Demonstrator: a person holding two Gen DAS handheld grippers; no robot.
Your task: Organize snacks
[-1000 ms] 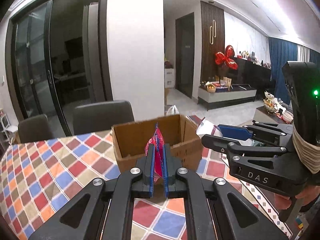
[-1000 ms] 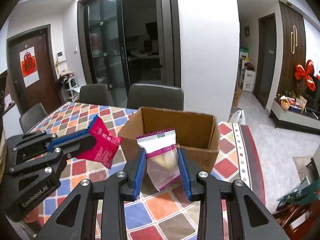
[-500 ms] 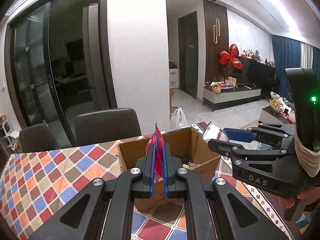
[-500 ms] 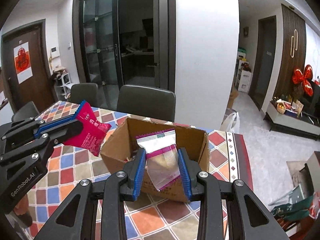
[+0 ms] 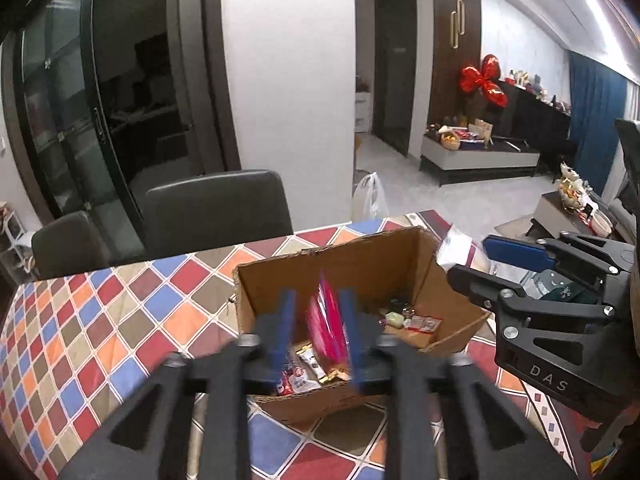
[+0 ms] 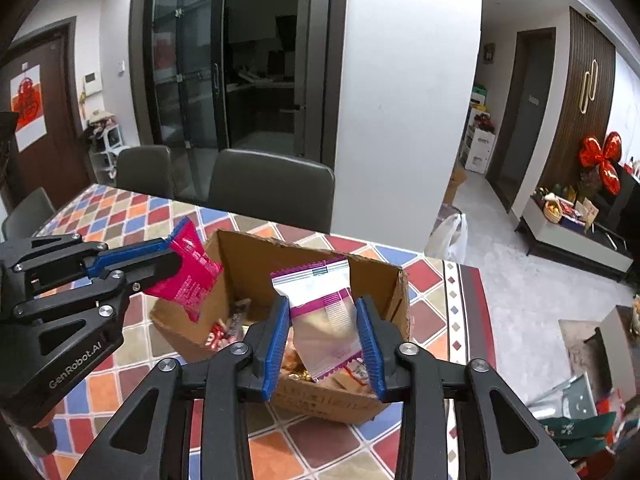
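Observation:
An open cardboard box [image 5: 332,254] with several snack packets inside stands on the checkered tablecloth. My left gripper [image 5: 316,300] hovers over the box's near side. Its jaws are opening, and a red snack packet [image 5: 326,332] stands loose between the blue pads with a gap on its left side. In the right wrist view that red packet [image 6: 192,284] hangs at the left gripper's [image 6: 172,256] tips above the box's left wall [image 6: 224,264]. My right gripper [image 6: 322,304] is over the box too. Its jaws are opening but its pads still press a white-and-purple snack packet [image 6: 324,312].
Dark chairs [image 5: 216,208] [image 6: 272,188] stand along the table's far edge, in front of a white pillar and glass doors. A white plastic bag [image 6: 450,236] lies on the floor past the table's right end. The tablecloth [image 5: 100,312] stretches away to the left of the box.
Both grippers have moved forward over the box, so its contents now show. The left jaws have parted from the red packet. The right jaws still grip the white-and-purple packet.

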